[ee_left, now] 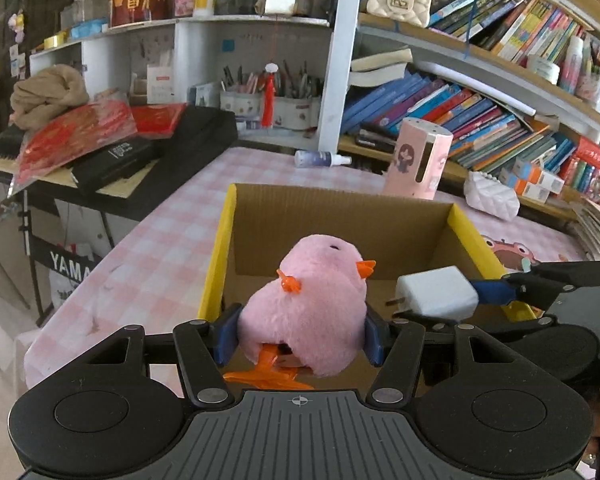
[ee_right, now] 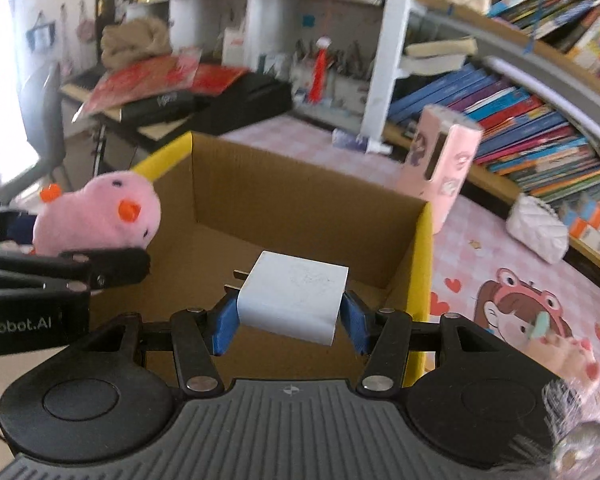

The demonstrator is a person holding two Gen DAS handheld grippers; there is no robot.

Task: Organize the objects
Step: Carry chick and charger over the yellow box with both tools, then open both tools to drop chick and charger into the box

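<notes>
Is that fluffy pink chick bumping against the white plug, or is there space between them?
Apart. The left wrist view shows open box floor between the pink chick and the white plug; each is clamped in its own gripper.

Plush chick (ee_left: 312,304): pink fur, orange beak, wings and feet, black dot eyes.
Charger (ee_right: 294,298): plain white body, dark metal prongs.
Cardboard box (ee_left: 340,216): brown corrugated inside, yellow outer faces and rim.
Desk (ee_left: 156,248) cover: pink-and-white check, with a cartoon girl in a pink frog hood and red hearts.
Left gripper (ee_left: 302,338) and right gripper (ee_right: 290,316): black frames, blue pads.
Tall case (ee_left: 418,160): pale pink, cartoon sticker.
</notes>
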